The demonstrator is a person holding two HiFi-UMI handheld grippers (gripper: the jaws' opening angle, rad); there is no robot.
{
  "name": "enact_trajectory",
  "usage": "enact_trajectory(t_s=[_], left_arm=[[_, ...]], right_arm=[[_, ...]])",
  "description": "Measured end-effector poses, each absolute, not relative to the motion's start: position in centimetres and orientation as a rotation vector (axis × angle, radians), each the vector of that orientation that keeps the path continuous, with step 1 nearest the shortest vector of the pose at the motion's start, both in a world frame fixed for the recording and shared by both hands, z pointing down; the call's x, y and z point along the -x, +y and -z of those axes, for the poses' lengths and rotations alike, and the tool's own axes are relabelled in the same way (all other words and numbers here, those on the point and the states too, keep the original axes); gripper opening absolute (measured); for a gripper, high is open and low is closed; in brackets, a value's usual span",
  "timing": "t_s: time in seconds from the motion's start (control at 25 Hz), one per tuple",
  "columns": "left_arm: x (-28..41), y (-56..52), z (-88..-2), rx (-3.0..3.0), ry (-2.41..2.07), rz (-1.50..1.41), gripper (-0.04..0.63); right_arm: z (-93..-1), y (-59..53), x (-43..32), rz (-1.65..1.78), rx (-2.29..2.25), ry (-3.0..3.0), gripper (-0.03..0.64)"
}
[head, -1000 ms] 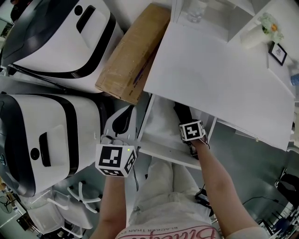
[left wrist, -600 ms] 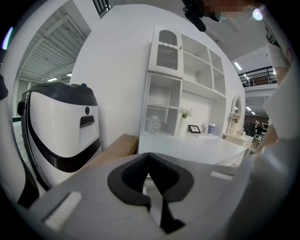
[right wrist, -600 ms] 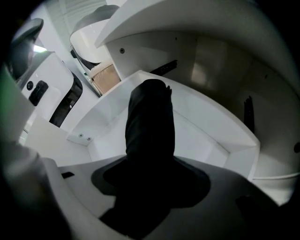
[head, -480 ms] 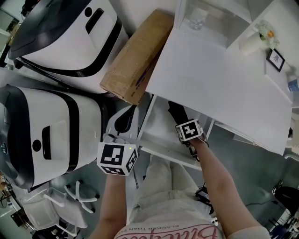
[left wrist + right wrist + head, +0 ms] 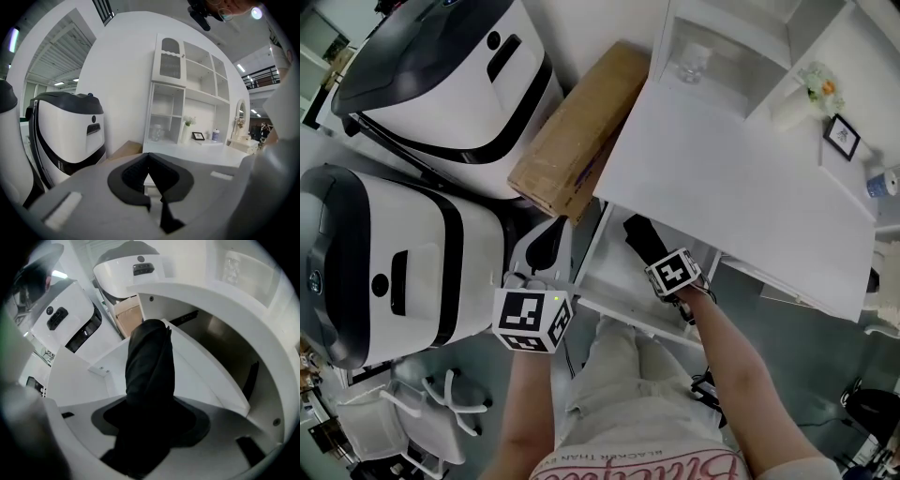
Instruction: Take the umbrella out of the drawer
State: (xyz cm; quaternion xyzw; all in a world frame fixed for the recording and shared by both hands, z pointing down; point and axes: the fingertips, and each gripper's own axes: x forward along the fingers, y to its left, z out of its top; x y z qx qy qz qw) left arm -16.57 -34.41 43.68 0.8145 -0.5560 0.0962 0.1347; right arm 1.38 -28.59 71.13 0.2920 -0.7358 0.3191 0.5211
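**Umbrella coming up out of the drawer**

The black folded umbrella (image 5: 148,362) has lifted higher in the open drawer (image 5: 630,310). The right gripper (image 5: 150,420) is clenched on it. It looks nearly out. The desk top (image 5: 741,178) hangs over the drawer's back, so open room is at the drawer's front. The left gripper (image 5: 151,173), closed and empty, hangs left of the drawer.

A big work hall or lab with a staged home corner: a white desk (image 5: 741,178) with shelves (image 5: 187,93), a flower vase (image 5: 802,98) and a picture frame (image 5: 842,137) stands beside bulky white-and-black machines (image 5: 384,262), a cardboard box (image 5: 581,127) and office chairs (image 5: 441,412), under strip lights (image 5: 241,68) and a railed gallery (image 5: 262,75).
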Motion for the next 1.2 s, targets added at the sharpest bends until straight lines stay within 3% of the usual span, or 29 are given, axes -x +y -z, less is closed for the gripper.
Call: enact_trajectory(t_s=[1.2], left_arm=[[13.0,-31.3,-33.2,-2.556,-1.704,-0.137,0.009]], right_arm=[[-55.1,-29.1,-3.0,-0.557,-0.845,-2.020,0.259]])
